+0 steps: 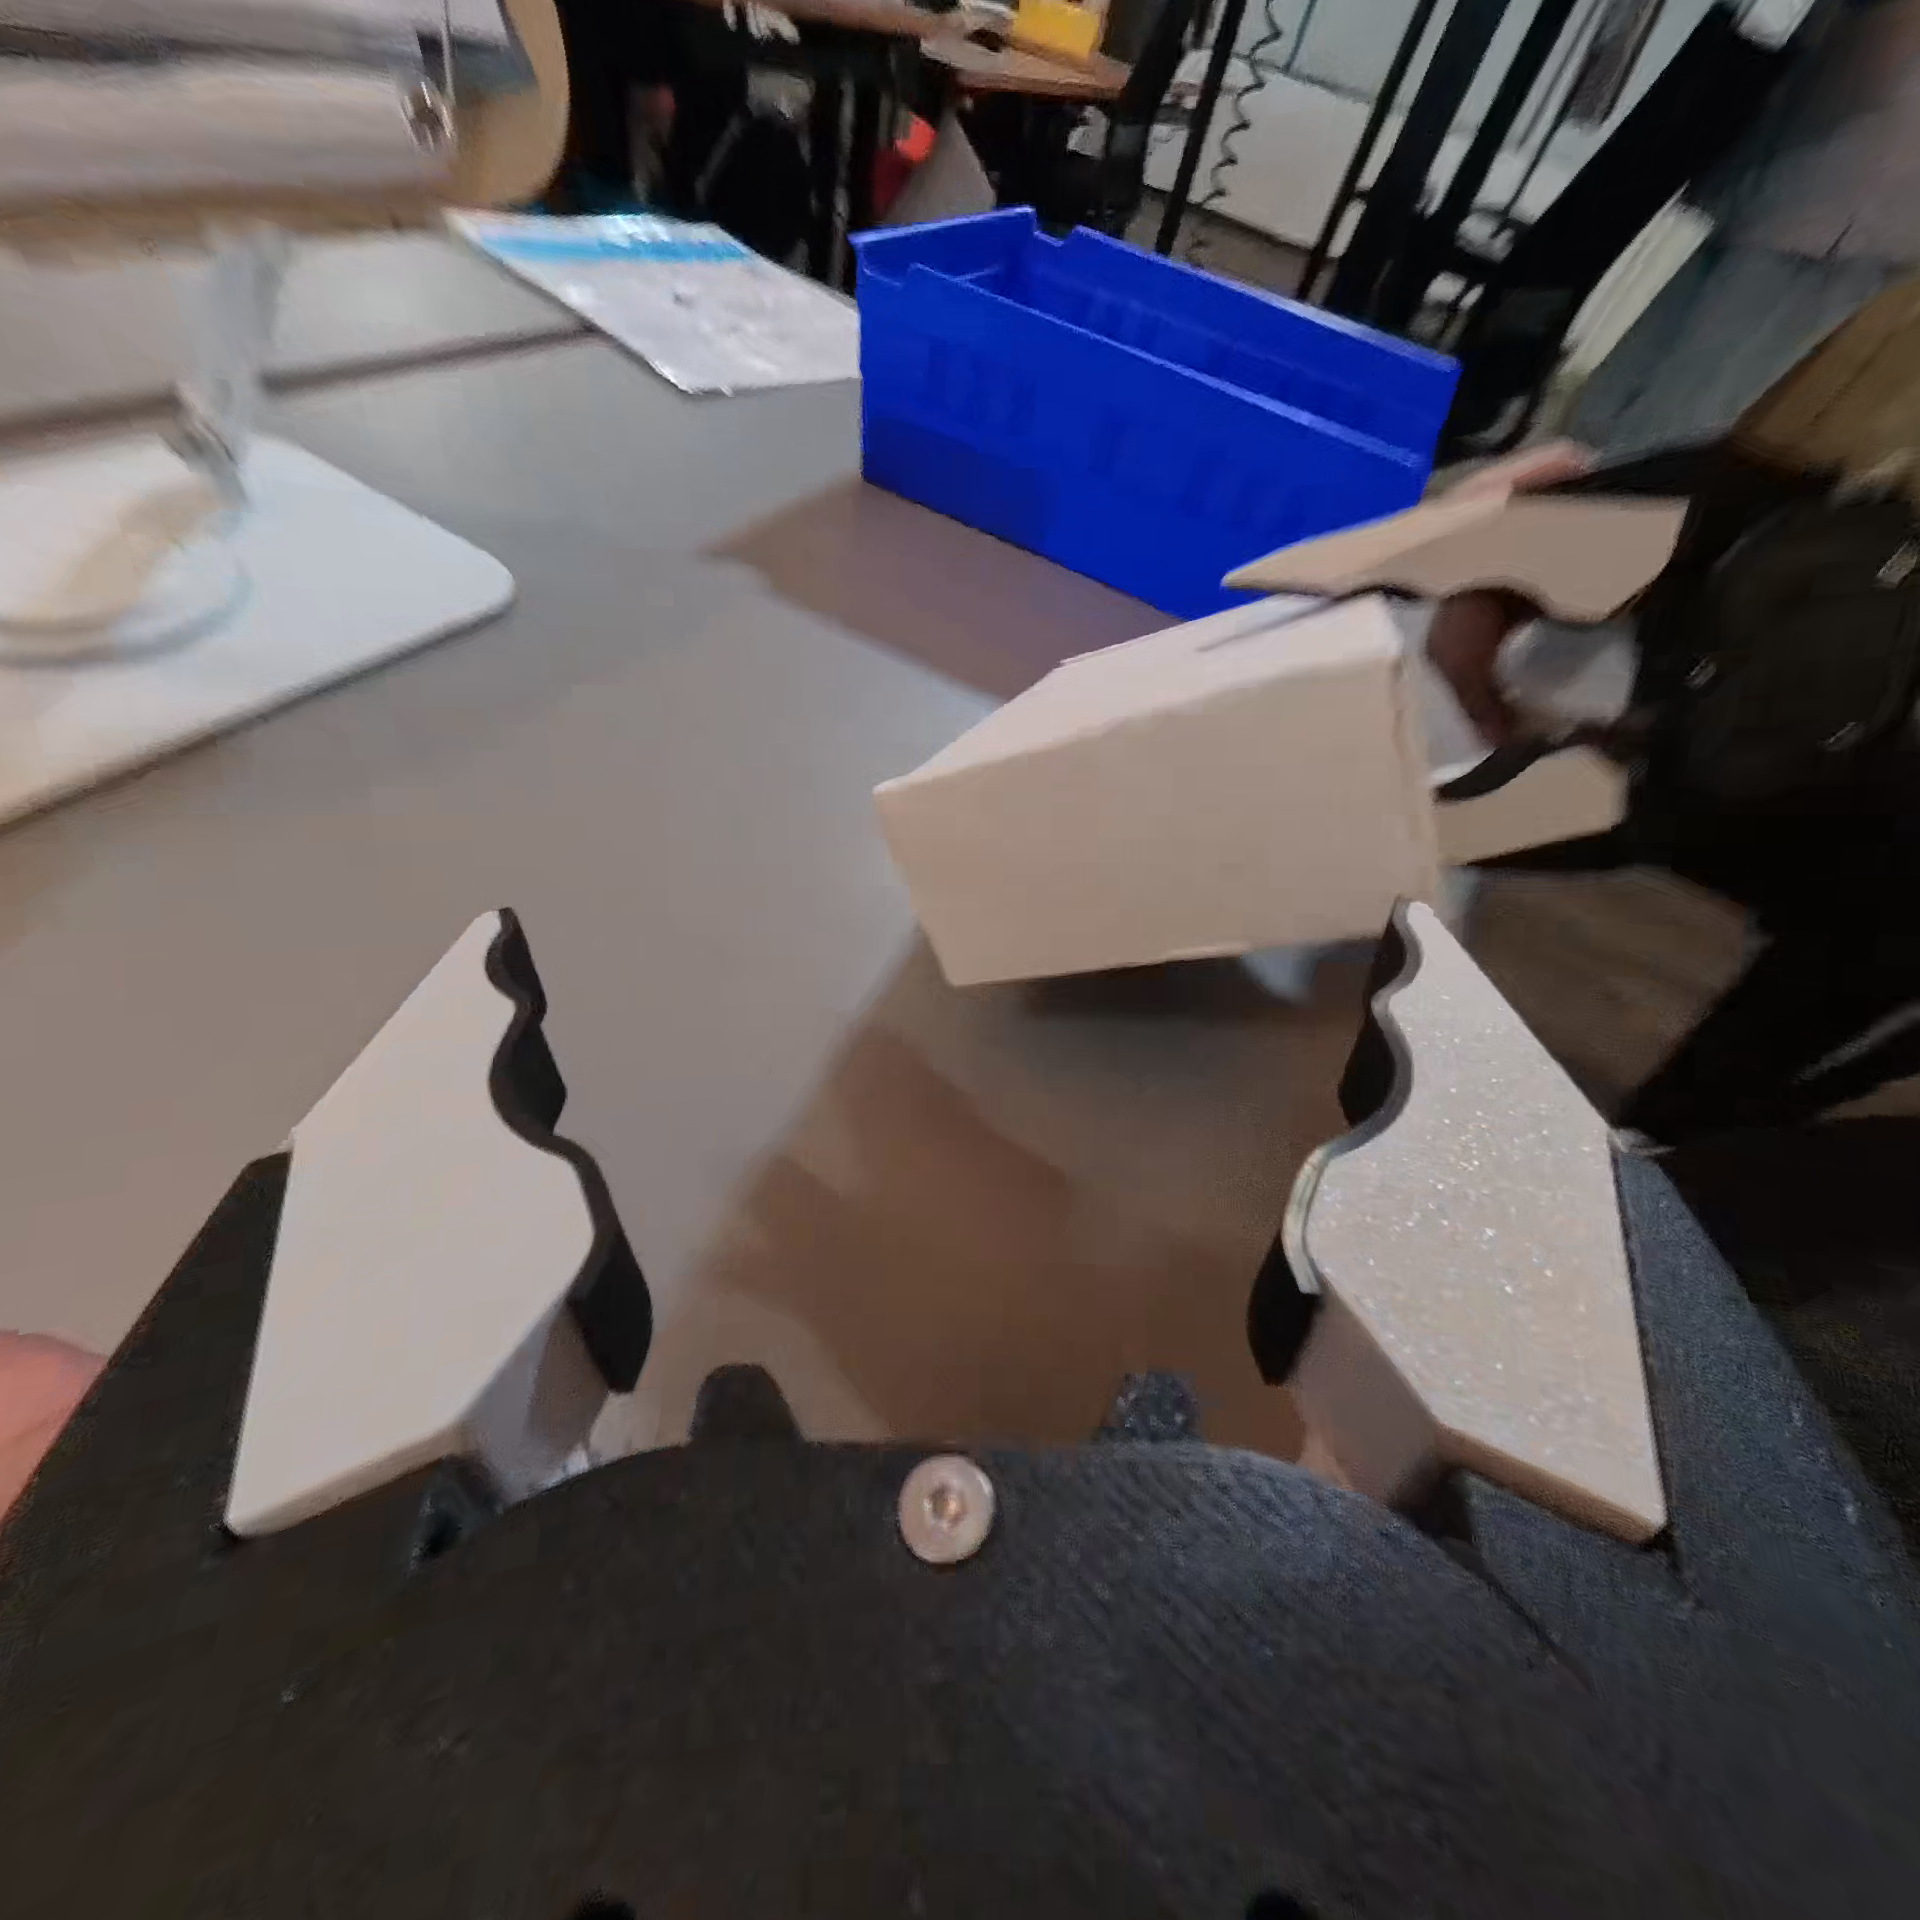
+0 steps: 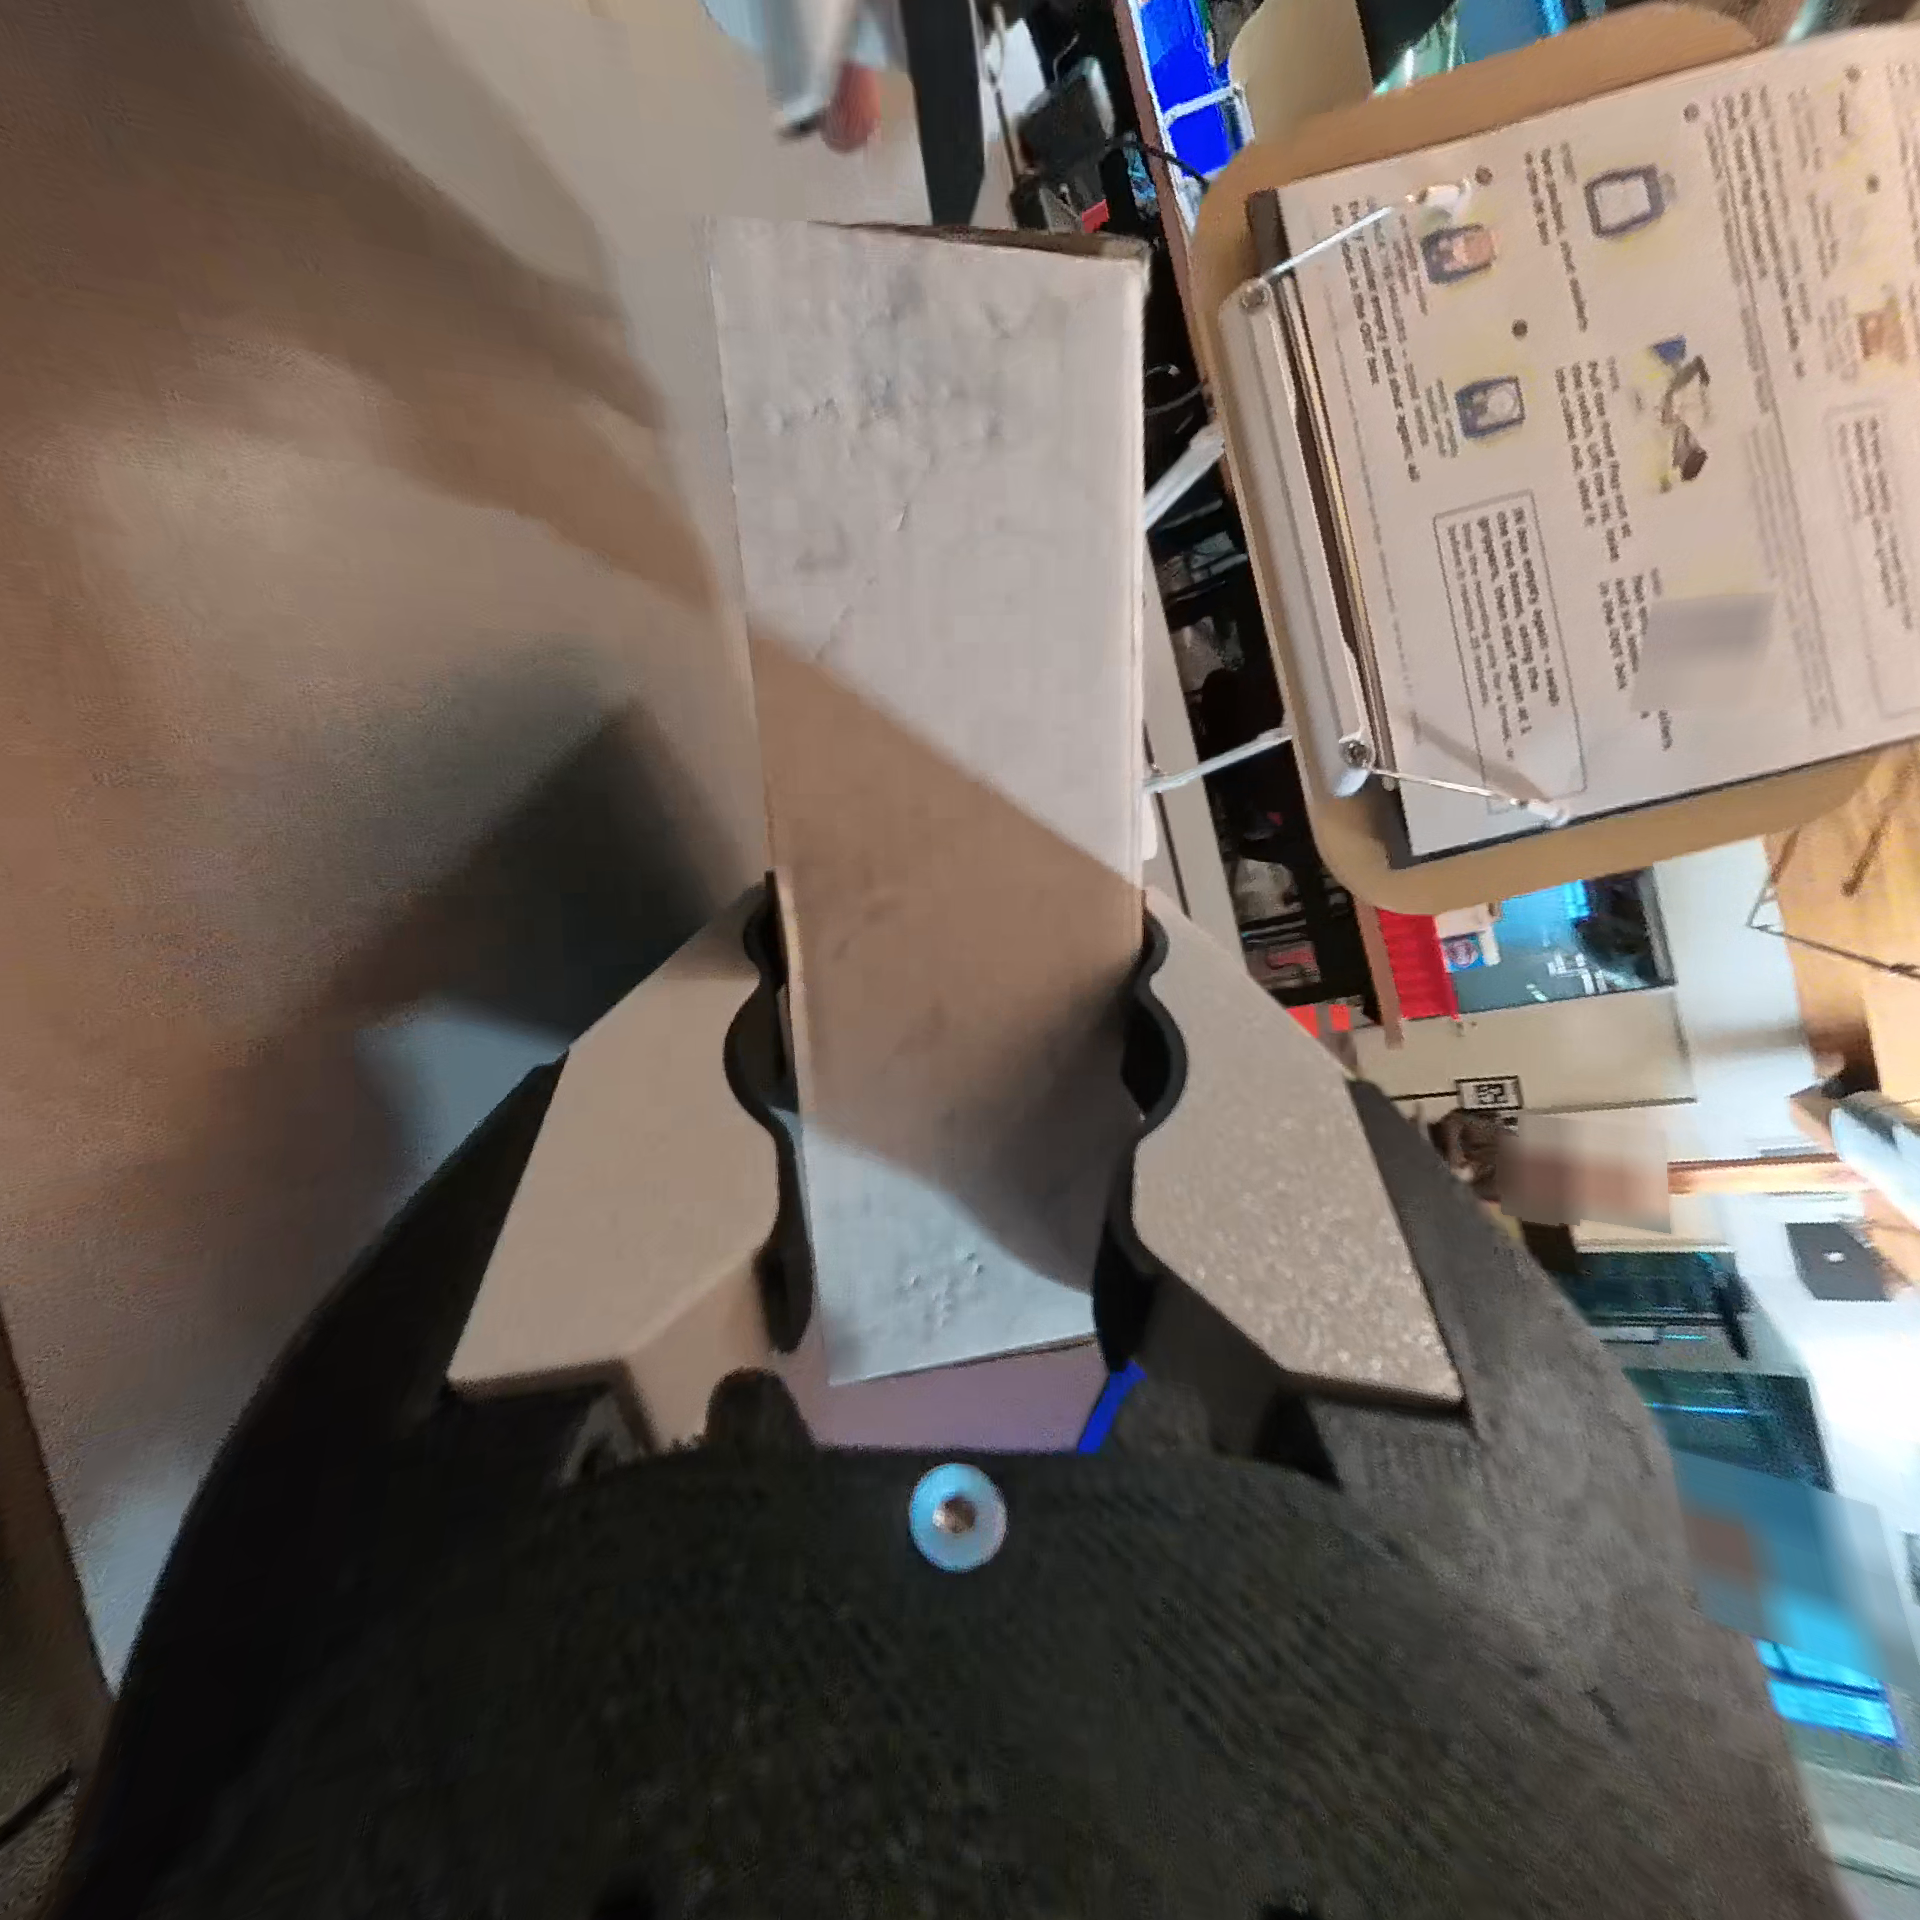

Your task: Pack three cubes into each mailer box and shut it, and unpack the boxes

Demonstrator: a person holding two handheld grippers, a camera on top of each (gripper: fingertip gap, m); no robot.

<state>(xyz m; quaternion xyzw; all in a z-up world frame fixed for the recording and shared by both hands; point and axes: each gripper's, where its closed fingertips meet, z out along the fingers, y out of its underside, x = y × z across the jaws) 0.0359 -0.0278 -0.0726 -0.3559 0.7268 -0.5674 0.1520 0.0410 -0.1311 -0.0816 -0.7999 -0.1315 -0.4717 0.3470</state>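
Nearby, a blue bin stands behind the lifted mailer box.

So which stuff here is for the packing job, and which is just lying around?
For the job: white cardboard mailer box, held by the right gripper; open left gripper; blue plastic bin.
Lying about: printed instruction sheet on a stand; flat printed paper.

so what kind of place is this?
Likely a lab or workshop data-collection bench: a grey table with a blue bin, an instruction sheet on a stand, and cluttered desks behind.
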